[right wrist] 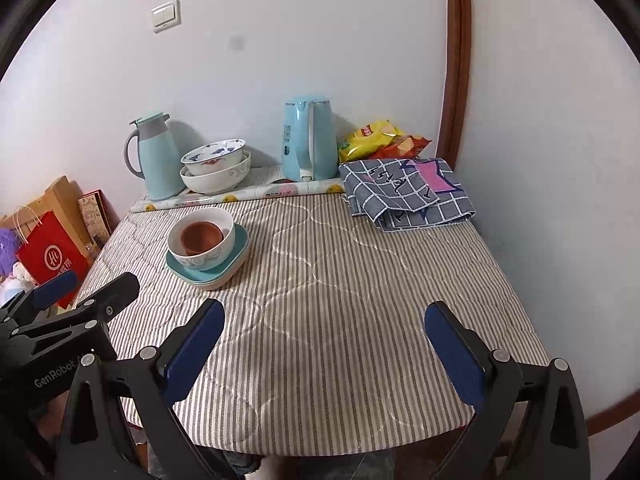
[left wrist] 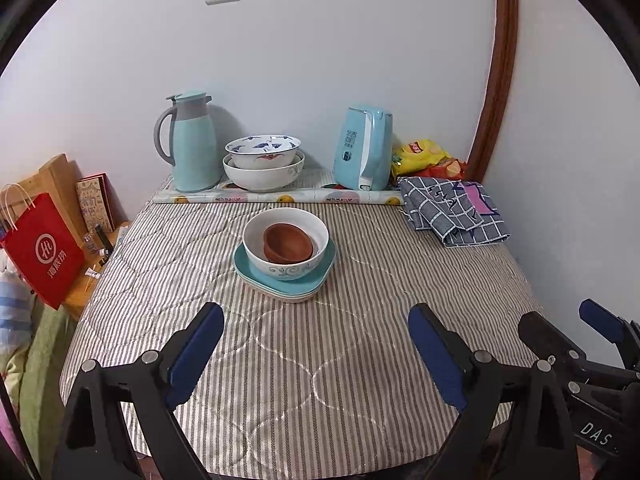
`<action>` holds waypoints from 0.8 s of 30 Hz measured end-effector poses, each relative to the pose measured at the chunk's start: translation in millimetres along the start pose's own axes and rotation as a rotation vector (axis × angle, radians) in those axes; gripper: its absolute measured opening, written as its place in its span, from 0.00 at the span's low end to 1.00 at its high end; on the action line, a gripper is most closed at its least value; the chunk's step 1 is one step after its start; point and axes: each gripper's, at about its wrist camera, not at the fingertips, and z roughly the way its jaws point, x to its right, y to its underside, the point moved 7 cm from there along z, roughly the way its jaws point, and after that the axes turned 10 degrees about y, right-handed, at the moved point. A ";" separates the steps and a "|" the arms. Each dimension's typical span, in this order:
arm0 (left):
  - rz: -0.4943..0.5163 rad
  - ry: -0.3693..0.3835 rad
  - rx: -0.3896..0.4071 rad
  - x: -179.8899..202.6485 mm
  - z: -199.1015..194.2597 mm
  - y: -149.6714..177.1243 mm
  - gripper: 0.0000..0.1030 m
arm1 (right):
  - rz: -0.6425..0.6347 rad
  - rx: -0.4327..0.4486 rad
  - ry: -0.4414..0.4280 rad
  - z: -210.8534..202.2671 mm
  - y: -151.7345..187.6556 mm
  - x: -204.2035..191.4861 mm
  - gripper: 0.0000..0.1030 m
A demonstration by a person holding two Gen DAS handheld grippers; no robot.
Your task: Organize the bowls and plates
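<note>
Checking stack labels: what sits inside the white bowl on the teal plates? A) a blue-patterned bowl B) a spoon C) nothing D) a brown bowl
D: a brown bowl is nested in the white bowl, which rests on the teal plates.

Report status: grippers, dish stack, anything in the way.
Left gripper and right gripper open, empty. Brown bowl in white bowl on teal plates, mid-table. Path clear.
</note>
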 end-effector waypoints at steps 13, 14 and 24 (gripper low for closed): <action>-0.006 -0.005 -0.005 -3.7 -2.5 4.7 0.91 | -0.005 0.000 0.005 -2.1 2.4 -2.5 0.96; -0.006 -0.008 -0.004 -4.0 -3.1 5.2 0.91 | -0.004 -0.002 0.004 -2.1 2.8 -2.9 0.96; -0.006 -0.008 -0.006 -5.3 -4.0 5.7 0.91 | -0.002 -0.004 -0.002 -4.5 6.7 -4.0 0.96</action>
